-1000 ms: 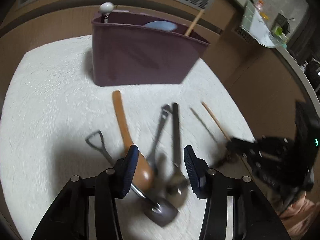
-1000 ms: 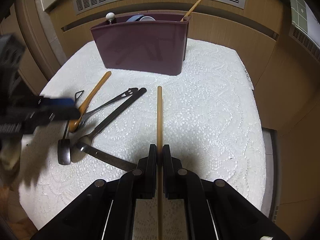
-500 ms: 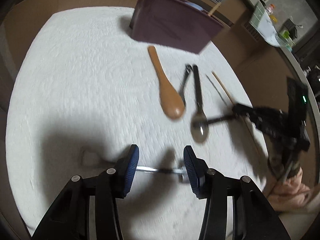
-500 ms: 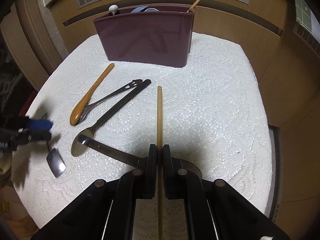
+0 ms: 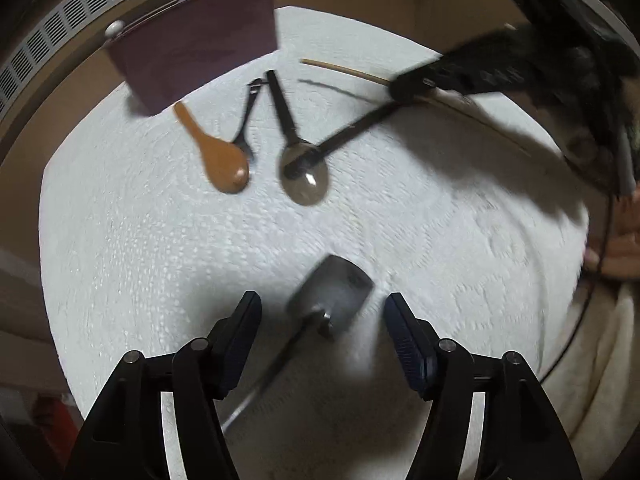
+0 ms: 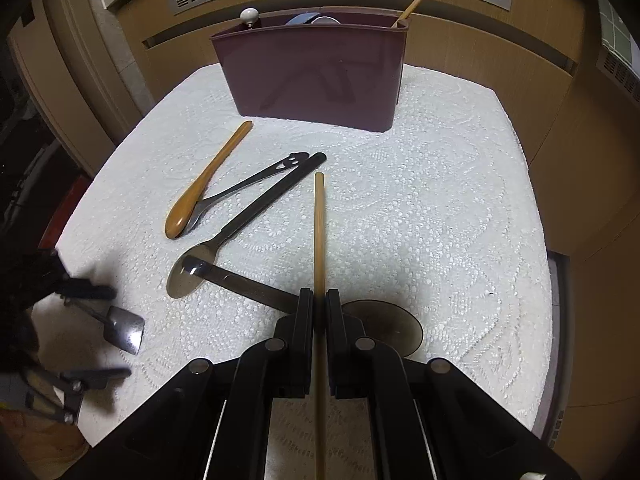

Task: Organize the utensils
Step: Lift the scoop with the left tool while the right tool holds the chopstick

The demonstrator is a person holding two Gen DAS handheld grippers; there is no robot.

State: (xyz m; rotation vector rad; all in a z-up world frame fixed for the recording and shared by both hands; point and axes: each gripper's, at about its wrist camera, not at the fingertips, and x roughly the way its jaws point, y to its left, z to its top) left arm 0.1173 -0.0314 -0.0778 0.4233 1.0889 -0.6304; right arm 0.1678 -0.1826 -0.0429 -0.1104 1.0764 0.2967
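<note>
1. Right wrist view: the right gripper [image 6: 319, 312] is clamped on a long wooden chopstick [image 6: 319, 232]; the maroon plastic organizer bin [image 6: 316, 74] holds only a few items.
2. The left gripper [image 5: 322, 320], fingers apart, straddles a small metal shovel-shaped spoon [image 5: 332, 292] on the white lace-covered tabletop [image 5: 440, 220].
3. Still loose: brown wooden spoon [image 6: 208, 178], metal spoons [image 6: 240, 220].

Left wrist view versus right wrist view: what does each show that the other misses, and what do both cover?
Only the left wrist view shows the left gripper open wide, with the small shovel-shaped spoon between its fingers. Only the right wrist view shows the right gripper shut on the chopstick close up. Both show the maroon bin, wooden spoon, large metal spoon and white lace cloth.
</note>
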